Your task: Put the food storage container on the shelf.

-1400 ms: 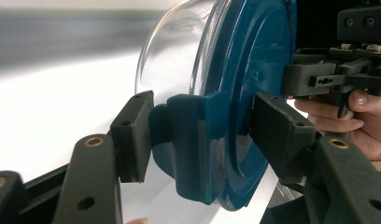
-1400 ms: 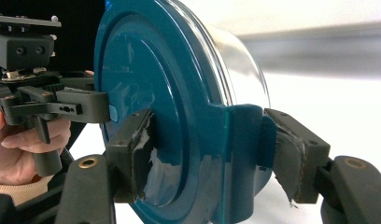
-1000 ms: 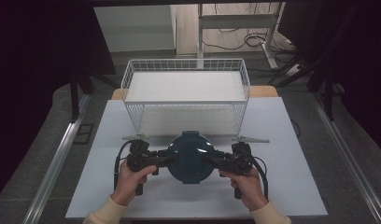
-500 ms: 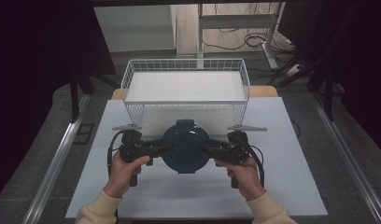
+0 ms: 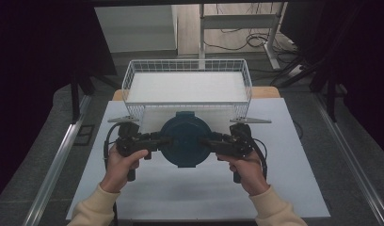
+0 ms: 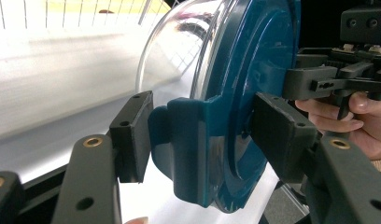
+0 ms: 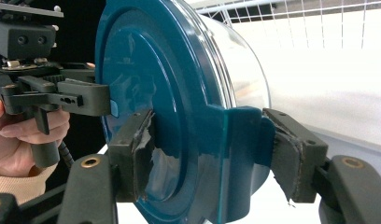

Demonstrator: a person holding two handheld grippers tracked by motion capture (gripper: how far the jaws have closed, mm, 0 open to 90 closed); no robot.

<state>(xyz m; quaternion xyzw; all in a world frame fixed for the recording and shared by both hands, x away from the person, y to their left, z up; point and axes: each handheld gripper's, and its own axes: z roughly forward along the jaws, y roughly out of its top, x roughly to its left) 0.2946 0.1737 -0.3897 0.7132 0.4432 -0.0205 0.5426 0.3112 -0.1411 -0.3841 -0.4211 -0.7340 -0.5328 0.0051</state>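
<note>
A round glass container with a dark teal lid hangs above the white table, lid up, just in front of the wire basket. My left gripper grips its left edge and my right gripper its right edge. In the left gripper view, my left gripper is shut across a teal clip and the lid's rim, with the glass bowl beyond. The right gripper view has my right gripper shut on the opposite clip, worn pads pressing on the lid.
A white wire basket with a white floor stands at the table's far edge, right behind the container. The white table top stretches toward the person. Dark floor and metal rails lie on both sides.
Both hands have lifted the container off the table and carried it a little toward the basket. The grips look the same.
</note>
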